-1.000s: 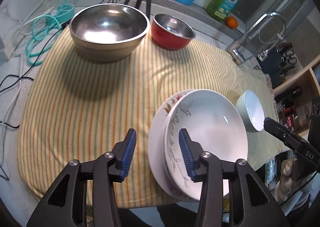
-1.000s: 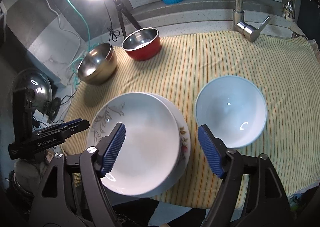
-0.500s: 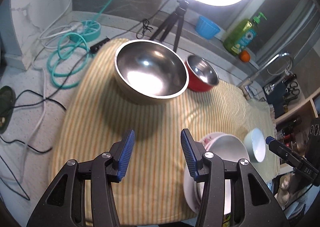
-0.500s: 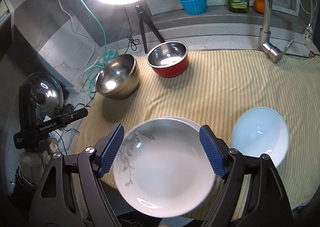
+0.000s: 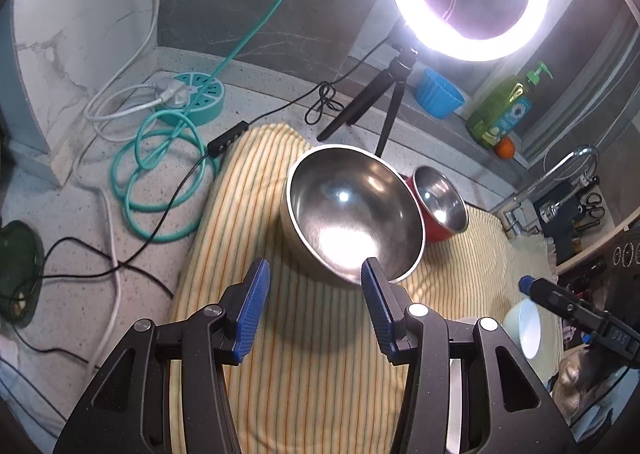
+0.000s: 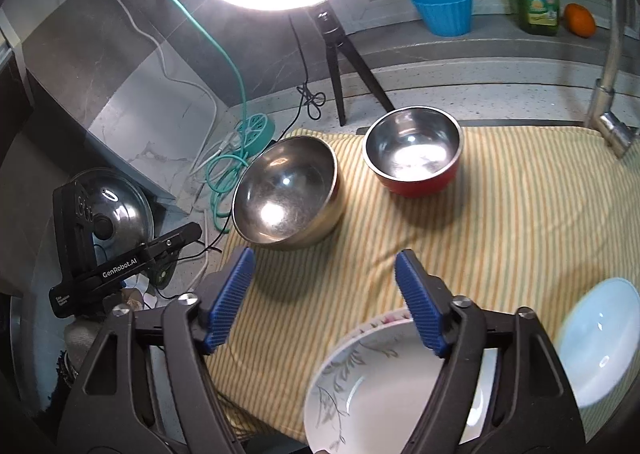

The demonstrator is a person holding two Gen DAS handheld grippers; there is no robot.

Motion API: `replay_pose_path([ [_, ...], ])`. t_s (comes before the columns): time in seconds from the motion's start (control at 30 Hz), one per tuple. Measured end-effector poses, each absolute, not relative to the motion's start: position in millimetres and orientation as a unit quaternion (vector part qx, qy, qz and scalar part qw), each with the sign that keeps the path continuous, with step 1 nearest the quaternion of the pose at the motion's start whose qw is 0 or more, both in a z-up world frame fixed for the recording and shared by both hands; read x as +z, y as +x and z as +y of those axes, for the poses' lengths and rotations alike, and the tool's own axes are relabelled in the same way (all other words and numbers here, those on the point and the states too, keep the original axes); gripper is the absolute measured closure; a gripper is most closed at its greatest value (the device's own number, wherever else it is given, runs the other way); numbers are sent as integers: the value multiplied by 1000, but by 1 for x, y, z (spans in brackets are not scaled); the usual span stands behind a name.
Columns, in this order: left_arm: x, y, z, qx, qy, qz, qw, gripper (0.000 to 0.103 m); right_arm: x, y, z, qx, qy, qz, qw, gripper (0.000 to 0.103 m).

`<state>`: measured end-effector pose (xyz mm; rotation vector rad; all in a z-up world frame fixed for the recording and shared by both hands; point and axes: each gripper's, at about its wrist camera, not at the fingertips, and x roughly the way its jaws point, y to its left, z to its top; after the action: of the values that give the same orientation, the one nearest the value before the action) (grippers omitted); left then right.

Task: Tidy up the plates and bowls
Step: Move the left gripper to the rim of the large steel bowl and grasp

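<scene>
1. The left tool (image 5: 316, 306) hangs above the cloth with its blue-padded fingers spread wide and nothing between them.
2. The right tool (image 6: 324, 302) is likewise spread and empty — the gap between its pads shows only cloth.
3. Straight ahead of the left tool, its near rim almost level with the right-hand pad in the left wrist view, sits the large round stainless-steel mixing bowl (image 5: 354, 214). It tilts slightly, mouth open toward the camera.
4. Just beyond it and to the right stands the smaller red-walled bowl with a steel lining (image 5: 440, 202); from the left wrist the two seem to touch, while the right wrist view shows them apart.
5. Relation that matters: both steel bowls lie forward of the tools, the large one nearer the left tool, the red one more squarely ahead of the right. By my judgement, the left hand is better placed for the large bowl.
6. Under the right tool lie two stacked white plates with a leaf pattern (image 6: 372, 386), and to their right a pale blue-white ceramic bowl (image 6: 600, 338) — all on the yellow striped cloth (image 6: 500, 222) covering the surface.
7. Hidden or unclear: the right tool's frame covers part of the plates, the lower plate shows only a rim sliver, and the pale bowl is blurred at the frame edge.
</scene>
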<state>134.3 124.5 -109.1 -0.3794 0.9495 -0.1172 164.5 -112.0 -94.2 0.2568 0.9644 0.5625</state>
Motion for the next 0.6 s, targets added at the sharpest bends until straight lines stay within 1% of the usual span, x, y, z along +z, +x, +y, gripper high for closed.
replay_pose_path([
  [0.1, -114, 146, 129, -58, -191, 457, 867, 57, -103, 179, -103, 265, 132, 469, 832, 36],
  [0.2, -120, 157, 132, -57, -195, 459, 865, 57, -110, 191, -97, 265, 146, 480, 824, 46],
  [0.3, -125, 167, 134, -62, -204, 463, 861, 57, -119, 205, -92, 261, 153, 490, 818, 48],
  [0.37, -128, 175, 135, -63, -206, 465, 859, 57, -124, 211, -89, 260, 157, 496, 813, 52],
  [0.4, -129, 177, 135, -63, -207, 465, 859, 58, -127, 215, -87, 259, 157, 500, 811, 56],
  [0.5, -133, 187, 136, -62, -202, 469, 858, 59, -133, 223, -82, 256, 153, 505, 810, 57],
  [0.6, -138, 193, 138, -62, -204, 474, 855, 59, -137, 230, -77, 256, 148, 510, 808, 60],
])
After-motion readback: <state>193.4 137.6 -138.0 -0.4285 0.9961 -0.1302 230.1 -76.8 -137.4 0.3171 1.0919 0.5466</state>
